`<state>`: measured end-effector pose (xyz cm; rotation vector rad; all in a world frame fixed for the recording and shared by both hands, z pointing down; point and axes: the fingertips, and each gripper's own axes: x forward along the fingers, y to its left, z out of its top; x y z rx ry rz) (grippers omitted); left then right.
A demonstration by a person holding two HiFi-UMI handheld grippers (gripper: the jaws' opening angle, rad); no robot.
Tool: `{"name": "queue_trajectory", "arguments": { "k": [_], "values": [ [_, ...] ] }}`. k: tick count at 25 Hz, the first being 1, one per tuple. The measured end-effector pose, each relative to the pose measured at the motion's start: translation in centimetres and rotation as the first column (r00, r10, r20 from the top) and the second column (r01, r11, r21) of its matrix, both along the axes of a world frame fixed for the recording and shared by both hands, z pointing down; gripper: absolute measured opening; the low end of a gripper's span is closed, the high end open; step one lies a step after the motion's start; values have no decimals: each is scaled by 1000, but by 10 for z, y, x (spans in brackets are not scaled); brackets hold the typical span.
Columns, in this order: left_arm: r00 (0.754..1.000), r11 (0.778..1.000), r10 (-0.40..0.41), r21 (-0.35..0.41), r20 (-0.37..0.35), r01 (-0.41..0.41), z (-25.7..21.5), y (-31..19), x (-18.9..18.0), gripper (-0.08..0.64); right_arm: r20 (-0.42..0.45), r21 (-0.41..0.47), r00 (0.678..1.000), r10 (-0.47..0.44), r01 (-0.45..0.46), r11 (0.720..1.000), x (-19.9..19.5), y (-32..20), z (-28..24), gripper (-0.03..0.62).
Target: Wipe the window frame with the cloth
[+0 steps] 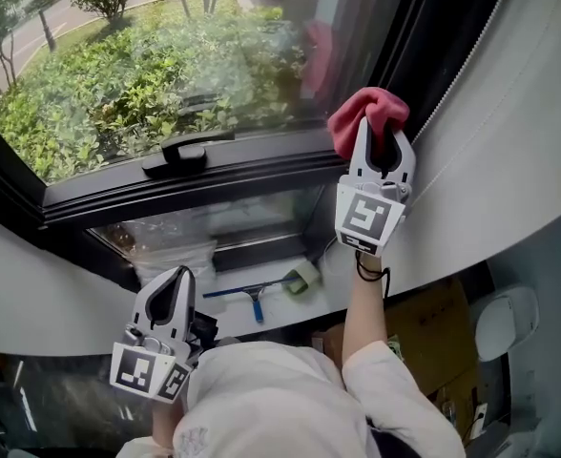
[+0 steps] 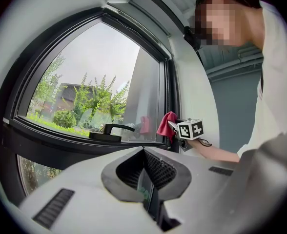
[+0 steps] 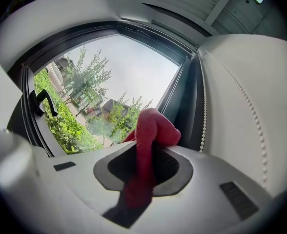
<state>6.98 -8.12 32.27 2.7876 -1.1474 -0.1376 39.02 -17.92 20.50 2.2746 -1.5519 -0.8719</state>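
Cloth (image 1: pixel 364 113) in right gripper (image 1: pixel 383 147)

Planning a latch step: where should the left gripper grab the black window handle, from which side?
Probably the window handle by its lever bar near the free end, not the base. Come from the room side, jaws above and below: the bar lies level along the frame.

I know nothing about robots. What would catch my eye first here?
The red cloth stands out most, pinched in the right gripper and held up at the right-hand corner of the dark window frame. Next come the black handle on the frame's lower bar and the green shrubs outside the glass. The left gripper hangs low, away from the window, jaws together on nothing.
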Motion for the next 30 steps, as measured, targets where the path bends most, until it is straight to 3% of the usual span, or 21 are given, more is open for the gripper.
{"name": "queue_trajectory", "arguments": {
  "k": [19,30],
  "values": [
    [1000,1000,17,12,7,-17,-4,-14,6,8,-24,-3,1000,16,-16,1000,-1,-1,21,86],
    [1000,1000,20,-4,0,-20,0,-15,10,8,-21,-60,1000,20,-21,998,1,-1,48,86]
  ]
}}
